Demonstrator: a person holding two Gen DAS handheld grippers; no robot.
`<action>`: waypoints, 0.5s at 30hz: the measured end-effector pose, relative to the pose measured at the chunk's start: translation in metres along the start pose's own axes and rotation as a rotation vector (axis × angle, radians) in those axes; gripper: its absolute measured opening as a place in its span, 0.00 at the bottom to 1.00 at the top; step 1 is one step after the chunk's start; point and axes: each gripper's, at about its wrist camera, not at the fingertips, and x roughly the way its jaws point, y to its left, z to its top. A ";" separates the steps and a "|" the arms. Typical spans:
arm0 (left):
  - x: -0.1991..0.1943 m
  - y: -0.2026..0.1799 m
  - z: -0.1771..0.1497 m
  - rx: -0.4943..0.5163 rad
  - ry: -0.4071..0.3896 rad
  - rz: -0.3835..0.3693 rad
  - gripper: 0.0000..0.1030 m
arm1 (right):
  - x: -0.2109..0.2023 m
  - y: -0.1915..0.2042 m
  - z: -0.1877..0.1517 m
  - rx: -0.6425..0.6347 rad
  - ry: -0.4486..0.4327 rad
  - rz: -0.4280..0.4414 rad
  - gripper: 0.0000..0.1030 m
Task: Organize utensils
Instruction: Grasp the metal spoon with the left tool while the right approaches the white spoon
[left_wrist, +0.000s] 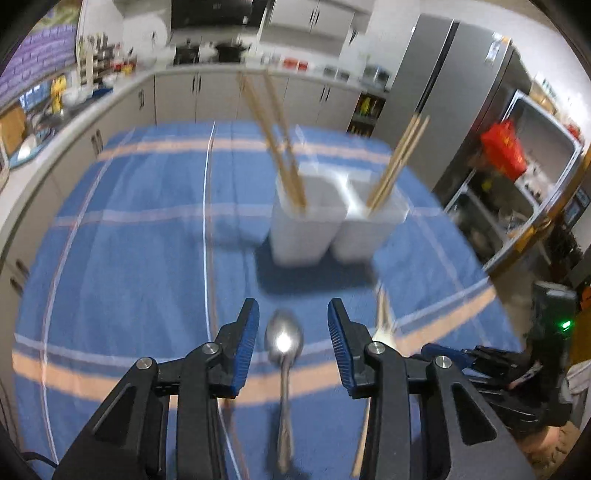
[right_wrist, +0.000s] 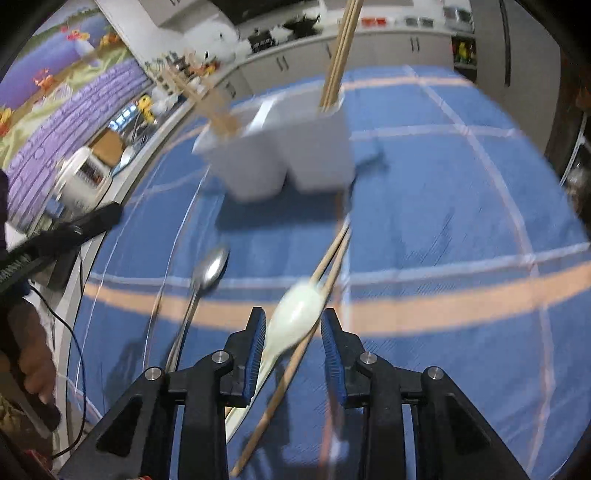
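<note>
The shiny steel spoon (left_wrist: 283, 341) is lying on the blue striped cloth (left_wrist: 129, 258), its handle running back between your left gripper's (left_wrist: 292, 345) parted, empty jaws, while your right gripper (right_wrist: 293, 341) is straddling the white ceramic spoon (right_wrist: 299, 310), also ungripped.

Blue striped tablecloth (left_wrist: 147, 229), white holder (left_wrist: 306, 229)

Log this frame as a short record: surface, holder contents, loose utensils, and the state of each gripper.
surface: blue striped cloth
holder: white two-part container, chopsticks standing in both parts
loose utensils: metal spoon, white spoon, chopstick pair under the white spoon
left gripper: jaws open, metal spoon between them, untouched
right gripper: jaws open around the white spoon, no grip seen
</note>
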 end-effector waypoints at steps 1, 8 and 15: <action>0.005 0.002 -0.004 -0.001 0.016 0.010 0.36 | 0.005 0.002 -0.003 0.007 0.010 -0.006 0.33; 0.046 0.021 -0.032 -0.039 0.165 0.026 0.36 | 0.028 0.016 -0.002 0.012 0.061 -0.095 0.33; 0.076 0.006 -0.023 0.011 0.230 0.044 0.36 | 0.041 0.034 0.008 -0.015 0.077 -0.186 0.33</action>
